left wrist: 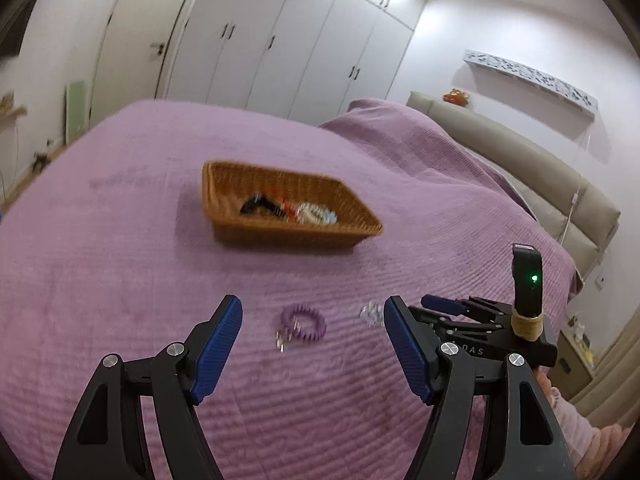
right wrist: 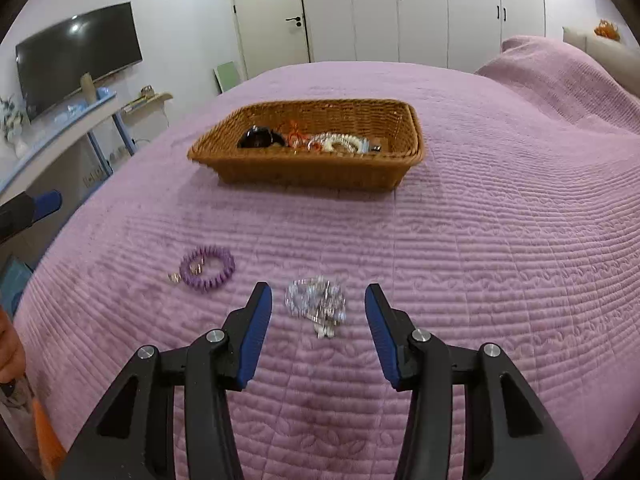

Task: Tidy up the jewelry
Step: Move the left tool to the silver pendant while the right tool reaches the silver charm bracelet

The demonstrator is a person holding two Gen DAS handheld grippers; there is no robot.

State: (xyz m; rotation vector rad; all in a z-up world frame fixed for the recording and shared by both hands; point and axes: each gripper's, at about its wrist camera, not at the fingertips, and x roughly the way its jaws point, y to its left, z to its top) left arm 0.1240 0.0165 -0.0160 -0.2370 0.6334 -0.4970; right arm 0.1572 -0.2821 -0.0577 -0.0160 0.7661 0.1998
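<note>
Your left gripper (left wrist: 312,326) and right gripper (right wrist: 319,306) match: black linkage arms, silver pivot screws, ribbed blue pads (right wrist: 256,336). A pink sleeve (left wrist: 576,424) shows.

The basket (left wrist: 292,208) and its contents are motion-blurred in the left view; the clear bracelet (left wrist: 371,314) is partly hidden there.

- The right gripper (right wrist: 319,300) hangs over the purple bedspread (right wrist: 480,280), its blue-padded jaws standing apart and empty.
- A clear, silvery bracelet (right wrist: 318,305) lies on the cloth in line with the gap between the jaws — nothing touches it.
- A purple bead bracelet (right wrist: 207,268) lies to the left of it, apart.
- Farther back sits a wicker basket (right wrist: 312,172) holding a dark piece, an orange piece and pale beaded pieces.
- At the left edge — a blue fingertip of the left gripper (right wrist: 48,202).
</note>
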